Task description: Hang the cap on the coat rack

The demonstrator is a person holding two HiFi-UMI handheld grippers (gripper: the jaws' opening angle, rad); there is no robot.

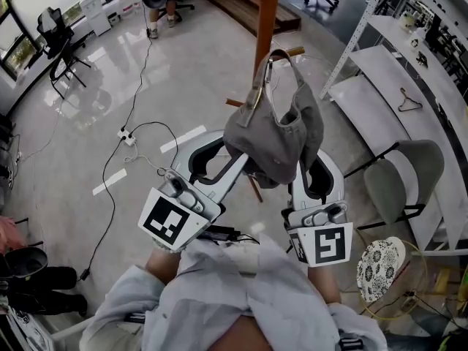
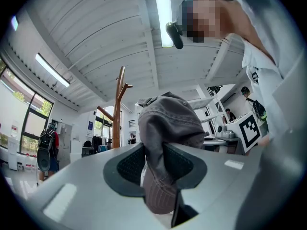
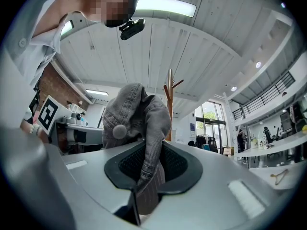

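A grey cap hangs between my two grippers, its strap loop raised just in front of the wooden coat rack pole. My left gripper is shut on the cap's left edge, and my right gripper is shut on its right edge. In the left gripper view the cap fabric is pinched between the dark pads of the left gripper, with the coat rack off to the left. In the right gripper view the cap is clamped in the right gripper, and the rack stands behind it.
A short peg sticks out of the pole at the right. A grey chair and white shelving stand at the right. A power strip with cables lies on the floor at the left. A person stands far back.
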